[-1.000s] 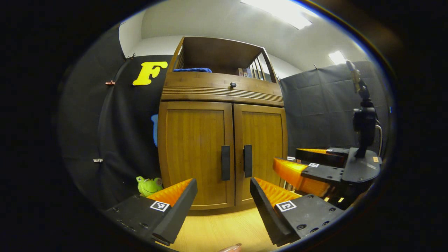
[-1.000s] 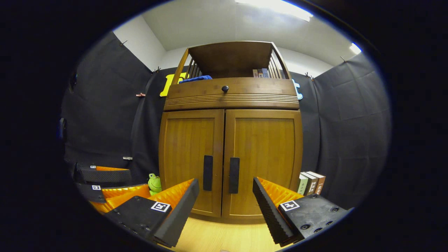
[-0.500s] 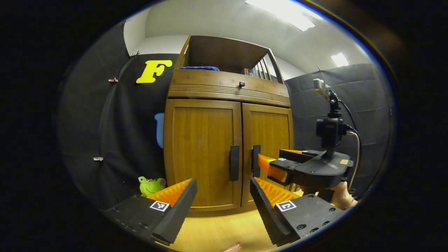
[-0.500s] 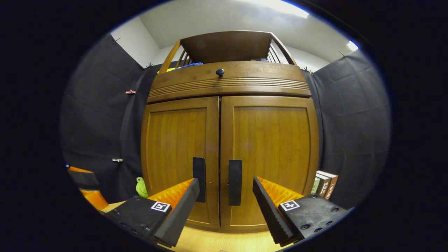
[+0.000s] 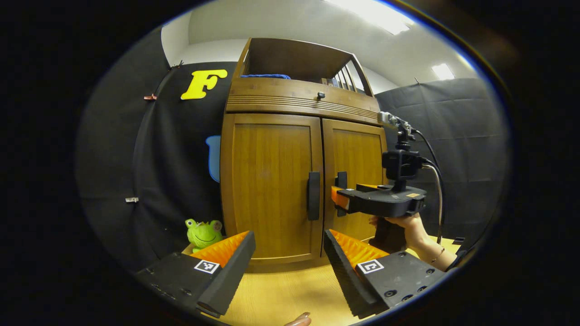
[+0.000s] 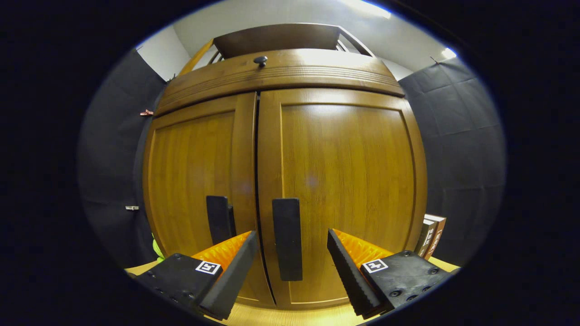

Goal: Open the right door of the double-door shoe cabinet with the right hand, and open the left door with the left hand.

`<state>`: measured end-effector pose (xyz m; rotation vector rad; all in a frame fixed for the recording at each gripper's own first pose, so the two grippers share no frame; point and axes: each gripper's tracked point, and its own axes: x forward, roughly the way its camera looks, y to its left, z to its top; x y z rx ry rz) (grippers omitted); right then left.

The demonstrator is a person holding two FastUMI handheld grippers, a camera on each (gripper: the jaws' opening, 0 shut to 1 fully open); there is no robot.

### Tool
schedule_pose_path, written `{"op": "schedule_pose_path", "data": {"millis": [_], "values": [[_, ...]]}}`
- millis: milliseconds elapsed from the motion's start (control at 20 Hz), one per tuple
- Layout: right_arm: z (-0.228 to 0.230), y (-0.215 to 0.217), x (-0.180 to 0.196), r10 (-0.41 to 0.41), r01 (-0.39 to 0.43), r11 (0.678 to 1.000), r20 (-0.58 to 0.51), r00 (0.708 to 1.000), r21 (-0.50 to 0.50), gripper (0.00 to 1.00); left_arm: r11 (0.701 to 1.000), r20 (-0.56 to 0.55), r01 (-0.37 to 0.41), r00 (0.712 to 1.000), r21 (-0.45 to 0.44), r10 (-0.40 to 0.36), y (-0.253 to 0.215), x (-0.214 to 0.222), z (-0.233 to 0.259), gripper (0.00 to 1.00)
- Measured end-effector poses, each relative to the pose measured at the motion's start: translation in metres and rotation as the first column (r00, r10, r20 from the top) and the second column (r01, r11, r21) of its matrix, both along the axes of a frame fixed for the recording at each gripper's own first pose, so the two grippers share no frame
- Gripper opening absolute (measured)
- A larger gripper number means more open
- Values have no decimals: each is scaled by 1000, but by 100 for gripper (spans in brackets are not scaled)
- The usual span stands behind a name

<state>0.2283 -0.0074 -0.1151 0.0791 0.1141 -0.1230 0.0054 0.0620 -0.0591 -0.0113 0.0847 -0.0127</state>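
A wooden double-door shoe cabinet point(image 5: 299, 95) stands ahead with both doors shut. In the right gripper view the right door point(image 6: 349, 181) looms close, and its black vertical handle point(image 6: 287, 238) stands between the fingers of my open right gripper point(image 6: 292, 262), not touched. The left door's handle point(image 6: 219, 219) is just to the left of it. In the left gripper view my open left gripper point(image 5: 290, 262) hangs back from the left door point(image 5: 271, 181) and its handle point(image 5: 313, 195). There the right gripper point(image 5: 337, 199), held by a hand point(image 5: 410, 226), reaches the right handle point(image 5: 341, 181).
A green frog plush point(image 5: 203, 233) sits on the floor left of the cabinet. Books point(image 6: 432, 235) stand at its right side. A drawer with a dark knob point(image 5: 321, 95) runs above the doors, and a blue cloth point(image 5: 265, 76) lies on the top shelf. The floor point(image 5: 290, 294) is light wood.
My right gripper has moved forward until the right door's handle stands between its open fingers. My left gripper has drifted a little closer to the cabinet. Both doors stay shut.
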Motion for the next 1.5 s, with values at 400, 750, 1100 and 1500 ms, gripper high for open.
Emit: {"op": "schedule_pose_path", "data": {"millis": [400,750,1100,1500], "values": [[-16,-2,13,-1,1,998,-2,1000,-70,40,999,-37,-46,998,8,46,18,-8,-13,94],[-18,1,14,27,-27,997,-5,1000,-67,28,996,-22,-90,996,10,90,25,-23,-10,95],[-16,-1,-5,36,-37,998,-16,999,-56,28,990,-7,-132,991,41,133,31,-49,-10,94],[-1,-12,-62,52,-54,997,-24,998,-60,24,986,13,-165,986,17,165,28,-88,1,94]]}}
